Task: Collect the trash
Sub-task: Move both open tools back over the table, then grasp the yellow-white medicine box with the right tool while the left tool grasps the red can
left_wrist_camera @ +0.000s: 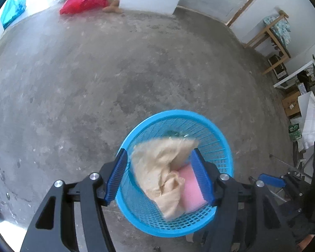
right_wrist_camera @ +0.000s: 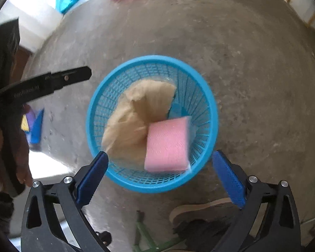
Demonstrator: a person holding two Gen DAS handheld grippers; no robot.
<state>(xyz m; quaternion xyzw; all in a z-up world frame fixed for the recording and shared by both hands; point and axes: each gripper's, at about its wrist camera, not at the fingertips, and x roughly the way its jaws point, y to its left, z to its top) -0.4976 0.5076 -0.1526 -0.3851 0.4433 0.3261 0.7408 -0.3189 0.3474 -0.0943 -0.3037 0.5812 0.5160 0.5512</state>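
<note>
Both the left gripper (left_wrist_camera: 160,175) and right gripper (right_wrist_camera: 159,178) hang with fingers apart above the blue basket (right_wrist_camera: 210,96), which holds a beige bag (right_wrist_camera: 132,115) and pink pack (right_wrist_camera: 168,145).

Beige bag (right_wrist_camera: 134,117) hides blue basket (right_wrist_camera: 201,96) floor; small green item (left_wrist_camera: 174,133) beneath, unidentifiable.

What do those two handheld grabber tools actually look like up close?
Both the left gripper and the right gripper have black angular plastic arms with triangular cutouts and silver round bolts. Each finger carries a blue ridged pad. No cables show.
</note>
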